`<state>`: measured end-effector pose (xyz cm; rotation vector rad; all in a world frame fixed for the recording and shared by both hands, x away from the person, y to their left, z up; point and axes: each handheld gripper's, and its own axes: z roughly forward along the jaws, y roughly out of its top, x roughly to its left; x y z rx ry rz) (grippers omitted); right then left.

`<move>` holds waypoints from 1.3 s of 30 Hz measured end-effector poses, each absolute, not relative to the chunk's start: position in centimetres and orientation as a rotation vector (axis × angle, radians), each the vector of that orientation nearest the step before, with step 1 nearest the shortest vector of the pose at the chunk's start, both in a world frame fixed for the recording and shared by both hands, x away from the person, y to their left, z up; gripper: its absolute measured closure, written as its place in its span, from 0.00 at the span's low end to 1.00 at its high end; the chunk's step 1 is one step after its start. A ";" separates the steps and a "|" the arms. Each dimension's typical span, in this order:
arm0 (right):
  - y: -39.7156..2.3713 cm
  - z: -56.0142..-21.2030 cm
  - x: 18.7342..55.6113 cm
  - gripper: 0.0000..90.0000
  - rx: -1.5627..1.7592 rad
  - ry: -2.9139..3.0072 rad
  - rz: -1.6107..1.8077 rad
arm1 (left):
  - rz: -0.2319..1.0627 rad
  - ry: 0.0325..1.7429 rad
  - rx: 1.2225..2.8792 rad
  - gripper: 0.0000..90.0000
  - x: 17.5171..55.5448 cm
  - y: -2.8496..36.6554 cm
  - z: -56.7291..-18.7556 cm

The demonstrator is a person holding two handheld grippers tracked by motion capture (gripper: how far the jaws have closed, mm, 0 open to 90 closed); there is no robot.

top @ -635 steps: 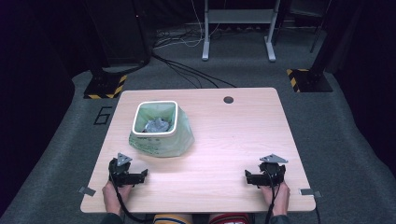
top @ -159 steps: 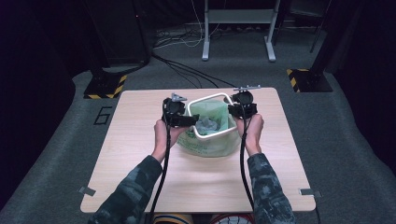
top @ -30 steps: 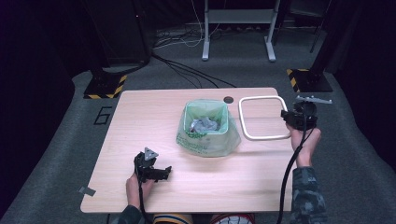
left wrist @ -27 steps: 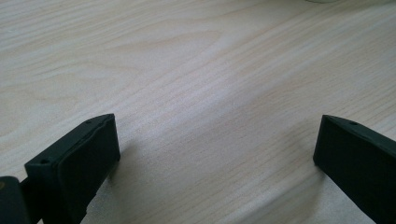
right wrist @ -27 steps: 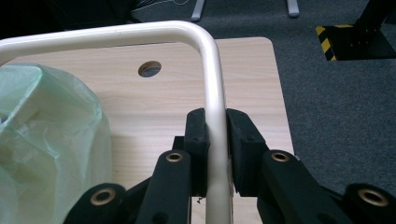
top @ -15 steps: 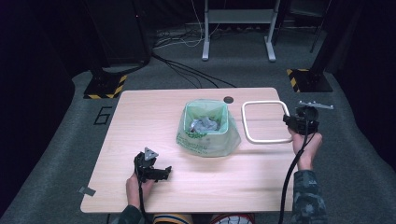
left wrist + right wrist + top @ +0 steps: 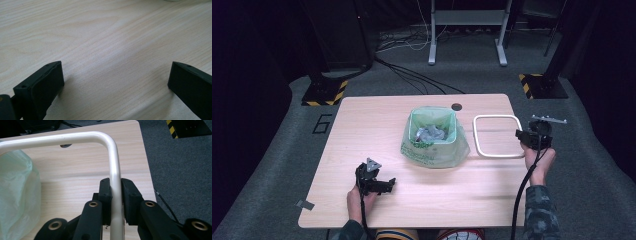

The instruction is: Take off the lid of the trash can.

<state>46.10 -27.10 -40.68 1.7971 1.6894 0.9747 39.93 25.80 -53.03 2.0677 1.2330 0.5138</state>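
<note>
A pale green bag stands open at the middle of the table, with grey crumpled stuff inside; its side also shows in the right gripper view. A white rounded-square frame lies low over the table's right part. My right gripper is shut on the frame's right bar, and the right gripper view shows the white frame pinched between the right gripper's black pads. My left gripper rests near the front left, open, and the left gripper has bare wood between its jaws.
The wooden table has a dark round hole near its far edge. Grey carpet surrounds it, with a yellow-and-black striped base at the back right, another at the back left and cables behind.
My right gripper has brought the white frame down toward the table at the right of the bag. The left gripper has stayed where it was.
</note>
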 end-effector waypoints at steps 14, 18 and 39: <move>-27.7 -43.4 46.2 0.87 1.853 1.676 0.927 | 0.514 1.233 2.068 0.00 39.9 25.8 -53.0; -27.7 -44.1 46.3 0.87 1.861 1.676 0.910 | 0.514 1.233 2.068 0.00 39.9 25.8 -53.0; -27.1 -46.9 46.7 0.87 1.887 1.677 0.808 | 0.514 1.233 2.068 0.00 39.9 25.8 -53.0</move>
